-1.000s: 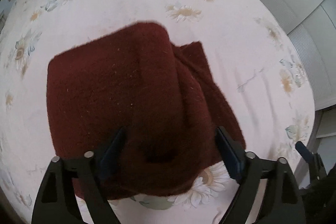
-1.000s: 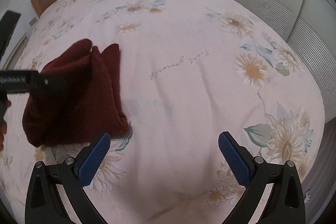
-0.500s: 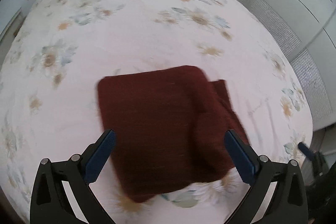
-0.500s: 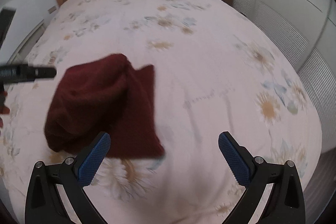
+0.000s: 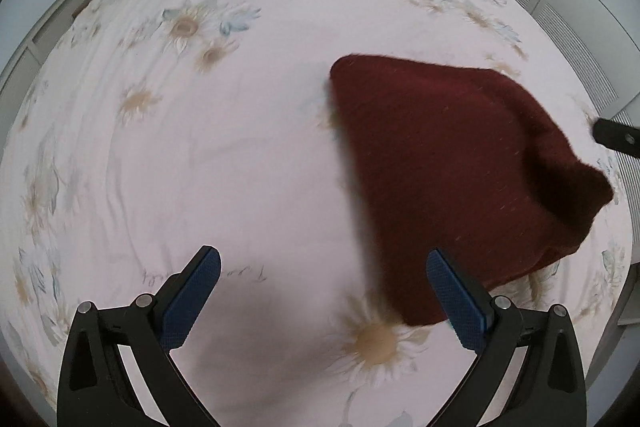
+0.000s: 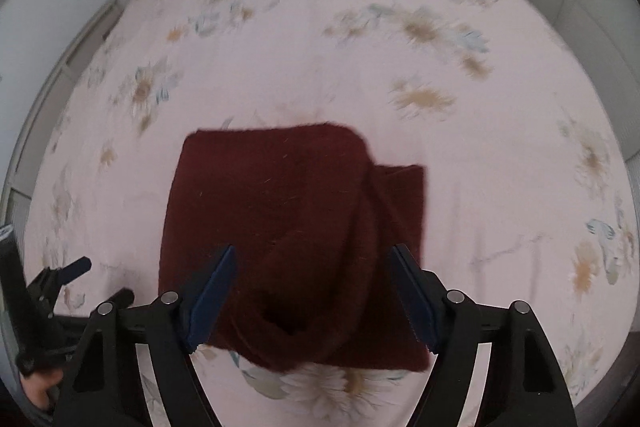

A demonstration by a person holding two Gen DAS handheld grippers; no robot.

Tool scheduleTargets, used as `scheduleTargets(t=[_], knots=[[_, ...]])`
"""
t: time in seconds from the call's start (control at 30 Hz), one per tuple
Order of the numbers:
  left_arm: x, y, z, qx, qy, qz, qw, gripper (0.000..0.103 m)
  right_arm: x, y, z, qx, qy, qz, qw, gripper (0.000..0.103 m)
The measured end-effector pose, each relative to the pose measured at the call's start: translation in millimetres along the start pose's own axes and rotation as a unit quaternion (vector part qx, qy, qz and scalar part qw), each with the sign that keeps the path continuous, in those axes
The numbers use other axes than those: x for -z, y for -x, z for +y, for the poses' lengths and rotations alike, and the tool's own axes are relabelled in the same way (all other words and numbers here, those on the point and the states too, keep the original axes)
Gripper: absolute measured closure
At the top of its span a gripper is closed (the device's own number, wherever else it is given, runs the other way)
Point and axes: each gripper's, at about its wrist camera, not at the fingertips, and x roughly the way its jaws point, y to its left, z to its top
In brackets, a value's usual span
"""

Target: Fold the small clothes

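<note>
Now both claws gape, grasping nothing: the left gripper hangs over bare bedspread; the right gripper straddles the folded garment near the bed's foot edge.

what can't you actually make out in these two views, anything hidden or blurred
- Right wrist view: the near edge of the maroon garment between the right tongs is hidden by its own rolled fold, so the layers beneath are unseen.
- Left wrist view: the garment's lower corner sits behind a finger of the left tongs.
- Both views: motion blur smears the bedspread print; its script is unreadable.
- Garment type: cannot tell.
</note>
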Motion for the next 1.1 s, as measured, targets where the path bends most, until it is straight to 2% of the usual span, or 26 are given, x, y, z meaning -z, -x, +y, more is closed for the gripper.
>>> scheduleTargets(t=[0.1,0.27,0.33,0.37,0.4,0.47,0.5,0.67,0.83,0.93,1.1], knots=[[2.7,1.0,5.5,0.009,0.005,-0.001,0.9999,0.001,-0.6,-26.7,9.8,0.016,0.008,0.037,0.999,0.024],[2.6,2.2,4.8,0.017,0.0,-0.006,0.9998,0.001,13.1,-51.4,9.3,0.01,0.001,0.071,0.997,0.024],[3.3,1.1,3.9,0.024,-0.001,-0.004,0.9997,0.001,21.0,-58.5,6.5,0.014,0.006,0.081,0.997,0.036],[4.0,-0.4,3.2,0.025,-0.002,-0.003,0.9997,0.001,24.2,-60.0,3.9,0.016,0.005,0.084,0.996,0.05],[4.6,-1.5,2.4,0.026,-0.004,-0.001,0.9997,0.001,27.7,-61.0,-0.5,0.009,0.001,0.084,0.996,0.057],[6.3,-4.0,0.4,0.025,-0.009,0.002,0.9996,0.001,32.4,-58.1,-9.1,-0.013,-0.012,0.073,0.997,0.071],[6.1,-5.1,-0.3,0.024,-0.012,0.003,0.9996,0.001,33.8,-54.7,-12.2,-0.016,-0.015,0.064,0.998,0.075],[4.9,-5.8,-3.9,0.023,-0.02,0.005,0.9995,0.001,35.2,-22.4,-26.1,-0.025,-0.018,0.011,0.999,0.079],[3.7,-3.4,-9.7,0.032,-0.021,0.003,0.9993,0.001,39.9,1.8,-38.7,-0.012,-0.015,-0.014,1.0,0.079],[4.0,-3.1,-15.9,0.03,-0.03,0.001,0.9991,0.001,55.0,4.6,-51.9,-0.006,-0.017,-0.007,1.0,0.079],[4.1,-8.3,-23.7,0.043,-0.03,0.01,0.9986,0.001,84.4,-24.9,-71.0,-0.002,-0.037,0.027,0.999,0.078]])
